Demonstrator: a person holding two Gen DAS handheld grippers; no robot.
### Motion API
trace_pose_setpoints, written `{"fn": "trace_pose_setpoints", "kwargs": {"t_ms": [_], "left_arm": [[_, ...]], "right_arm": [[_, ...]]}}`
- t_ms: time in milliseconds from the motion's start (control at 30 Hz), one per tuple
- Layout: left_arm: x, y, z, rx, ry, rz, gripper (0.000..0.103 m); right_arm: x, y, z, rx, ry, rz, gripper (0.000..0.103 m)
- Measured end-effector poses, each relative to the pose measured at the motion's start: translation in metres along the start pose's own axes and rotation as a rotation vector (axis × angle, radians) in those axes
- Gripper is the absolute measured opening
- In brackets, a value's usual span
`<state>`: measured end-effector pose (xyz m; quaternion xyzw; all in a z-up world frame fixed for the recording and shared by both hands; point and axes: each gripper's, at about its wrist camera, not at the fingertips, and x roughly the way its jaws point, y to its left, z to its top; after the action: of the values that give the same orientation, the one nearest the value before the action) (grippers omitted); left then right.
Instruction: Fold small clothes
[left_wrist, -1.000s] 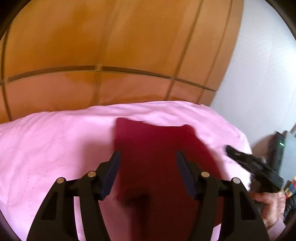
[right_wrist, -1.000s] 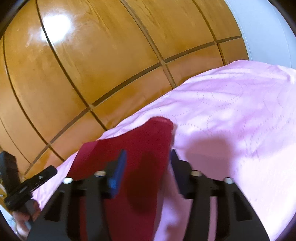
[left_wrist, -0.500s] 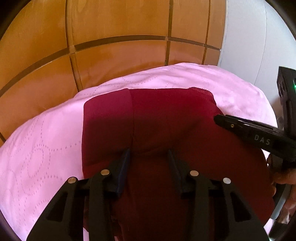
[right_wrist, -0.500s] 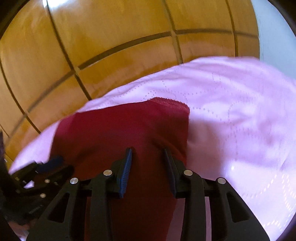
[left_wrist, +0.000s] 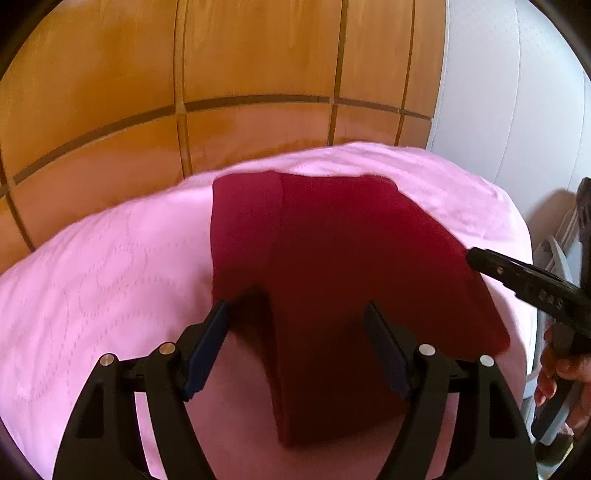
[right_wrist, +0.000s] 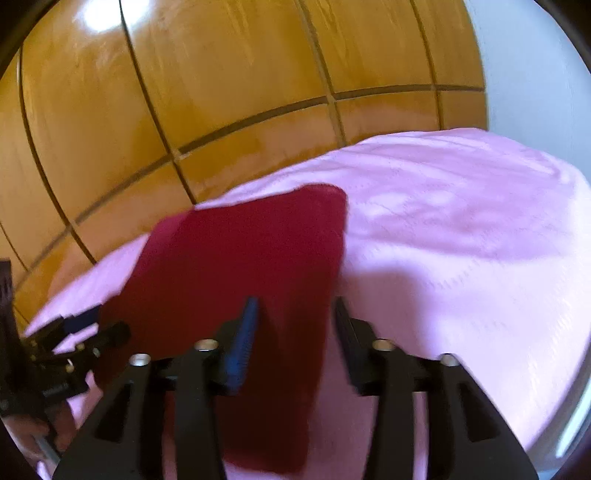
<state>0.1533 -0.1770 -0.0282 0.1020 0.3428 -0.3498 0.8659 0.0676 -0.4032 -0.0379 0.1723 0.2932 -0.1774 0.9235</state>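
A dark red garment (left_wrist: 351, 266) lies partly folded on the pink quilted bedspread (left_wrist: 92, 277). One layer of it overlaps another along a lengthwise crease. My left gripper (left_wrist: 295, 314) hangs over its near part with the jaws opening. The cloth lies below them and neither pad presses on it. In the right wrist view my right gripper (right_wrist: 295, 306) stands over the right edge of the garment (right_wrist: 240, 258), its jaws also opening with nothing pinched. Each gripper shows in the other's view: the right gripper (left_wrist: 480, 260) at the right, the left gripper (right_wrist: 103, 325) at the lower left.
Glossy wooden panels (left_wrist: 258, 74) rise right behind the bed. A white wall (left_wrist: 498, 92) stands to the right of them. The bedspread (right_wrist: 461, 240) drops off at the bed's right edge, where a grey object (left_wrist: 557, 254) and a person's hand (left_wrist: 557, 369) show.
Half a second ago both pairs of jaws stood narrow over the cloth; now both are wider apart. Both cameras have drawn back a little, and the garment lies flatter on the bed.
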Motion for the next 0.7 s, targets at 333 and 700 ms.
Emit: {"fn": "trace_pose_setpoints", "kwargs": {"t_ms": [333,700], "left_arm": [[0.006,0.030,-0.017,-0.128,0.097,0.000,0.076],[-0.075,0.008,-0.039,-0.103,-0.049,0.172,0.101]], "right_arm": [[-0.001,0.016,-0.024,-0.047,0.069,-0.067,0.068],[-0.071,0.038,-0.036,-0.037,-0.015,-0.034,0.099]]}}
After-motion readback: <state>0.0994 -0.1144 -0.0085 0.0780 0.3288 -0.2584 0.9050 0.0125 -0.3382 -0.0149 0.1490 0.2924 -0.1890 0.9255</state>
